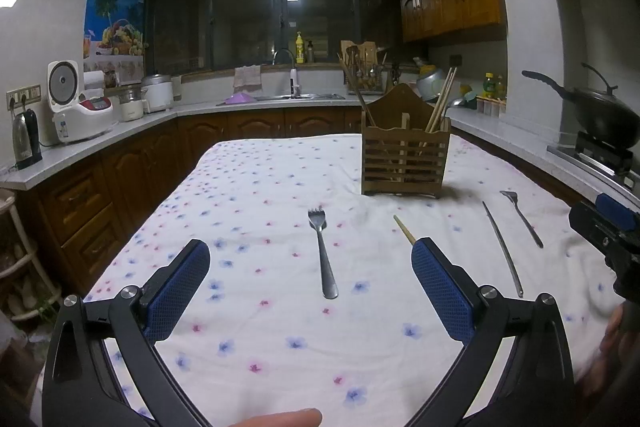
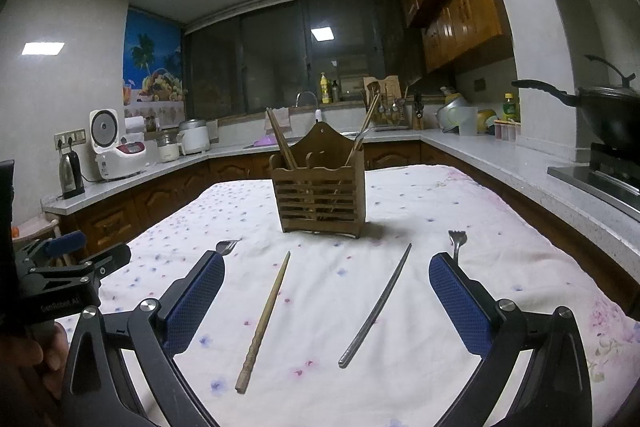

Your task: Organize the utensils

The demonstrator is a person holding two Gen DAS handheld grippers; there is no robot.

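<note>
Your left gripper [image 1: 310,263] hovers low over the desk [image 1: 256,195], jaws wide apart and empty. Your right gripper [image 2: 326,273] does likewise, jaws spread, holding nothing.

The holder [image 2: 319,199] stands at 12 o'clock from the right gripper, with a few chopsticks already upright in it; count that part done.

Four items lie loose on the cloth. In the right wrist view, left to right: a fork [image 2: 227,246] at 10 o'clock, partly hidden behind the jaw; a wooden chopstick [image 2: 264,321] at 11; a metal chopstick [image 2: 376,307] at 1; a second fork [image 2: 456,241] at 2.

In my judgement the task is partly complete; four pickups are outstanding.
</note>
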